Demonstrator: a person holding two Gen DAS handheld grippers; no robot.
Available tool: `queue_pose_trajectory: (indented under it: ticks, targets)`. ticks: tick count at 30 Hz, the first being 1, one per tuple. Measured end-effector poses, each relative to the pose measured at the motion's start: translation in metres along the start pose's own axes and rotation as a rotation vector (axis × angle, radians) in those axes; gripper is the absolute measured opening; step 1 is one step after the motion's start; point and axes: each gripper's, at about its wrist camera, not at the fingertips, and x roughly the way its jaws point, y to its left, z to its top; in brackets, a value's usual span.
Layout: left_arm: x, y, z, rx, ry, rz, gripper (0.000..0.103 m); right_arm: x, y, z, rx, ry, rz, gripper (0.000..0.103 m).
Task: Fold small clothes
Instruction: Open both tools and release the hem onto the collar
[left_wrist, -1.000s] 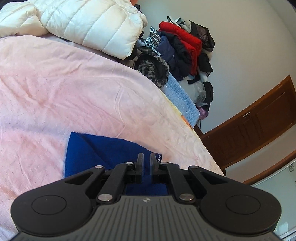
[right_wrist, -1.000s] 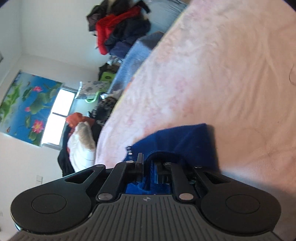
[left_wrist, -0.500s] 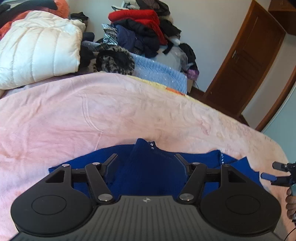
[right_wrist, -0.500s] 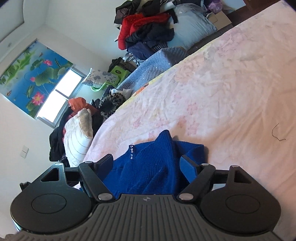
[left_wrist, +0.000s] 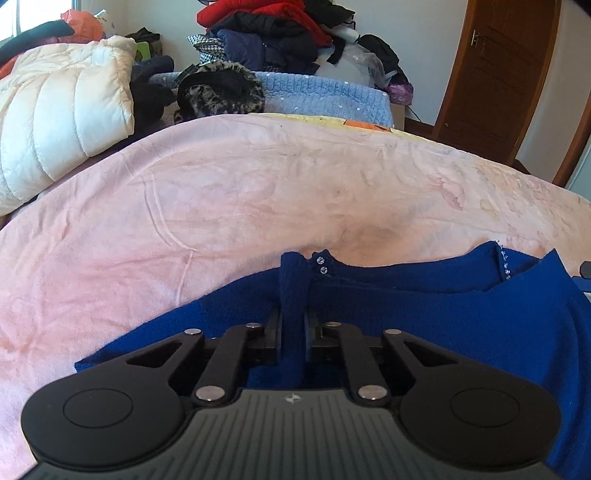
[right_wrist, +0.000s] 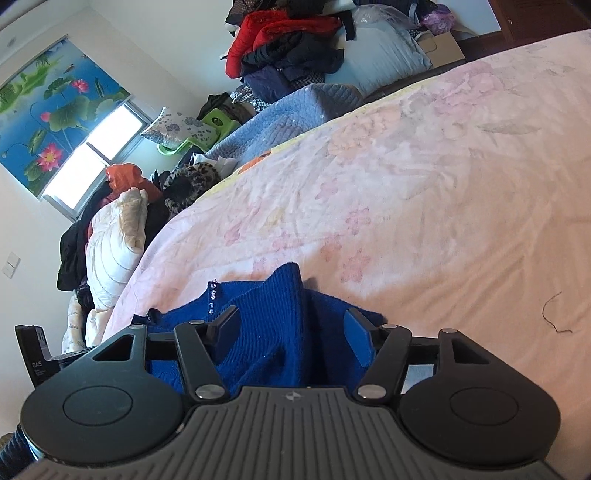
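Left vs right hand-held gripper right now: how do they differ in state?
The left hand-held gripper is shut on a raised fold of the blue sweater; the right hand-held gripper is open, its fingers apart on either side of a peak of the same sweater, not pinching it. The left view sits roughly level with the pink bed cover; the right view is rolled, the bed slanting. Both are at the sweater's near edge.

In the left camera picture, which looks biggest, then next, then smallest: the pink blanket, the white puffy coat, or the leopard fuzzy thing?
1. Pink blanket
2. White coat
3. Leopard thing

That is only how they look: the coat and leopard thing lie farther from the camera than the blanket.
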Motion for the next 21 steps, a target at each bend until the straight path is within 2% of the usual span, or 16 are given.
queue_pose_trajectory:
  ticks: [2,4,5,6,7,9,11,12,13,14,16,19,21]
  targets:
    - [-0.004,0.002,0.002,-0.012,-0.015,-0.004,0.010,0.004,0.003,0.002,-0.008,0.002,0.005,0.058]
    - [-0.004,0.005,0.003,-0.038,-0.012,-0.010,0.010,0.011,0.008,0.002,-0.032,0.022,-0.008,0.051]
    - [-0.003,0.005,0.003,-0.039,-0.012,-0.001,0.010,0.017,0.010,0.000,-0.050,0.040,-0.027,0.039]
    - [-0.004,0.005,0.003,-0.035,-0.014,0.012,0.010,0.022,0.013,-0.002,-0.069,0.055,-0.050,0.006]
    - [-0.005,0.004,0.002,-0.034,-0.022,0.021,0.008,0.027,0.016,-0.004,-0.085,0.071,-0.083,0.008]
    - [-0.016,0.007,0.004,-0.057,-0.079,0.080,0.005,0.023,0.027,-0.005,-0.119,0.039,-0.102,0.008]
    - [-0.027,0.019,0.008,-0.111,-0.131,0.090,0.005,0.007,0.034,-0.001,-0.103,-0.040,-0.043,0.007]
    - [-0.026,0.028,0.010,-0.143,-0.127,0.097,0.004,-0.001,0.031,0.002,-0.078,-0.079,-0.011,0.007]
    - [-0.019,0.035,0.010,-0.167,-0.102,0.099,0.004,0.000,0.027,0.004,-0.067,-0.080,-0.014,0.007]
    - [-0.011,0.039,0.008,-0.180,-0.069,0.120,0.004,0.008,0.022,0.005,-0.055,-0.047,-0.054,0.007]
    - [0.002,0.038,0.002,-0.158,-0.039,0.152,0.004,0.026,0.015,0.000,-0.073,0.017,-0.125,0.007]
    - [0.007,0.028,-0.003,-0.107,-0.070,0.204,0.005,0.030,0.010,-0.004,-0.018,-0.009,-0.099,0.006]
    - [0.007,0.017,-0.005,-0.043,-0.080,0.244,0.006,0.032,0.006,-0.007,-0.002,-0.029,-0.112,0.010]
